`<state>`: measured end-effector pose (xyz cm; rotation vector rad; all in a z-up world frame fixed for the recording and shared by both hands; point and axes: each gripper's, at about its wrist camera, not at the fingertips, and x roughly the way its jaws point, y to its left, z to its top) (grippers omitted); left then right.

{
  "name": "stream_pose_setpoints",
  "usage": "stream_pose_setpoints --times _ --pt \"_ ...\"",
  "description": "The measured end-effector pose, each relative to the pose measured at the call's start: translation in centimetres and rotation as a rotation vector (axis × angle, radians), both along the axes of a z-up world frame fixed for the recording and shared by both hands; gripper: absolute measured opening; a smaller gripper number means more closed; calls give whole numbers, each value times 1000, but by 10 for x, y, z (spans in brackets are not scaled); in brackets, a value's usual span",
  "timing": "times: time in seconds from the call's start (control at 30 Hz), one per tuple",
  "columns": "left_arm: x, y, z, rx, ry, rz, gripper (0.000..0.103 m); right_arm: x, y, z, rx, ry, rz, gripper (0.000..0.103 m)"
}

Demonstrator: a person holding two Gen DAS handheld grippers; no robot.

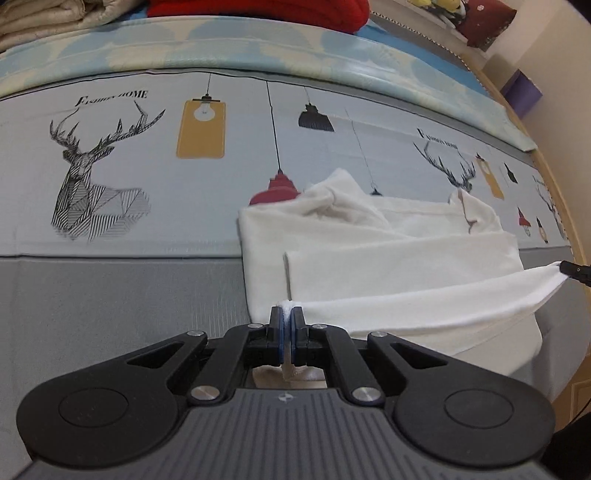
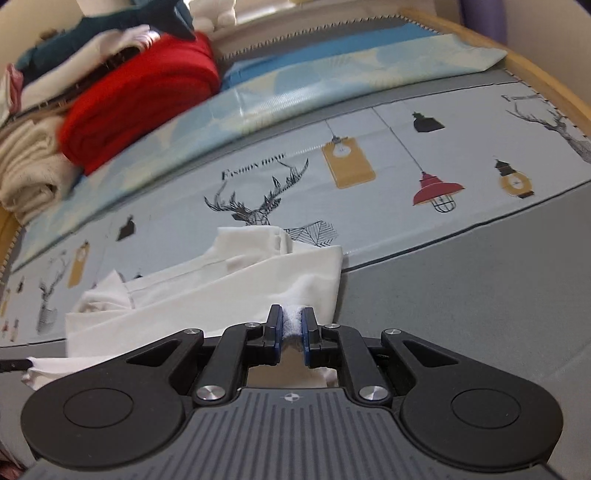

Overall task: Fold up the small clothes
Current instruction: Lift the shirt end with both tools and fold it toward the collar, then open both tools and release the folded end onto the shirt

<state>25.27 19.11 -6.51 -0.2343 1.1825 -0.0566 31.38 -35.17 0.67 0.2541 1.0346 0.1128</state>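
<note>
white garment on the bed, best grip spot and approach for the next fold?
Grip the near hem corners of the white garment, coming from the near edge of the bed sheet, as now: left hand-held gripper and right hand-held gripper each pinch one end. The hem stretches as a taut band between them, while the rest lies flat with sleeves folded in, so lifting here likely carries it over evenly.

Bedding and piled textiles around the work surface

A grey bedsheet (image 1: 122, 291) printed with line-drawn stags (image 1: 92, 173), hanging lamps (image 2: 437, 192) and yellow bulb tags (image 1: 201, 129) covers the near and middle ground; beyond it lies a pale blue patterned mat (image 1: 258, 51); at the far left sit a red folded cloth (image 2: 144, 99) and a cream folded blanket (image 2: 29, 173); a dark teal item, possibly a plush toy (image 2: 110, 29), tops that blurred pile; a wooden bed edge (image 2: 546, 77) runs far right.
</note>
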Motion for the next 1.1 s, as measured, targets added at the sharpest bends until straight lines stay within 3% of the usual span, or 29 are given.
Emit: stream_pose_setpoints --times 0.3,0.53,0.73,0.97,1.1 --pt "37 14 -34 -13 68 74 3 51 13 -28 -18 37 -40 10" --pt "49 9 -53 11 106 73 4 70 15 -50 -33 69 -89 11" --pt "45 15 -46 15 74 94 12 72 15 -59 -80 78 -117 20" --pt "33 34 -27 28 36 102 13 61 -11 -39 -42 -26 -197 26" --pt "25 42 -24 33 43 71 13 56 -20 -38 -12 -32 -168 28"
